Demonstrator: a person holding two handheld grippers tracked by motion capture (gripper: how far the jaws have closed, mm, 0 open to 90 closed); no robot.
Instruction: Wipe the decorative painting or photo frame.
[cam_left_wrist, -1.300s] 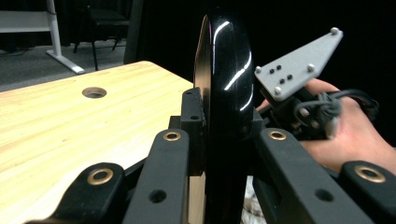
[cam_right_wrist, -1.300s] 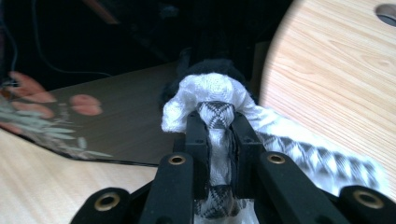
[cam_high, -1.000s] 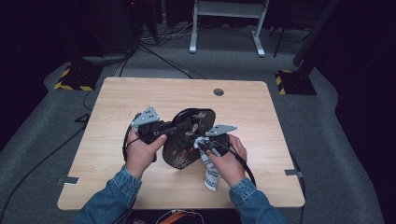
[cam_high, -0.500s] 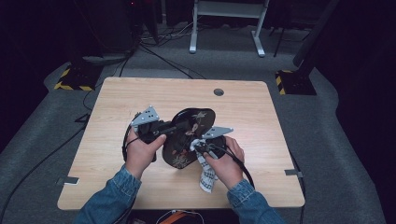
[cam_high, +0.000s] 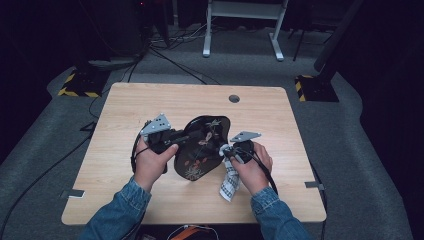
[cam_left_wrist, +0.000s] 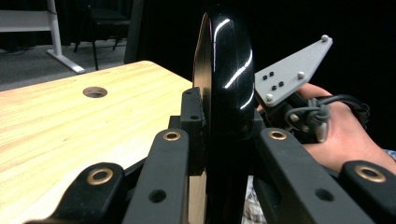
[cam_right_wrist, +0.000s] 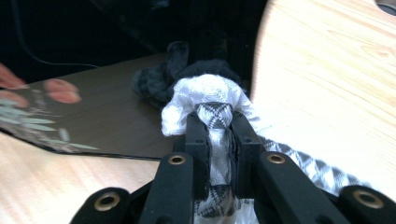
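Wooden table (cam_high: 150, 102); checked cloth's (cam_high: 230, 184) tail rests on it

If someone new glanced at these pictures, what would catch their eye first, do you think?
Probably the glossy black tray with painted flowers, held on edge at mid-table in the left claw. Next, the white checked cloth bunched in the right claw, pressed against the tray's right edge.

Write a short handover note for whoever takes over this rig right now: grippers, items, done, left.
Left gripper: shut on the rim of the glossy black leaf-shaped tray with floral print, holding it tilted above the wooden table.
Right gripper: shut on the bunched white and black checked cloth, pressed to the tray's right edge; the cloth's tail hangs toward the table.
Done: both items gripped, cloth at the tray.
Left: probably wiping the tray's face, then setting both down.
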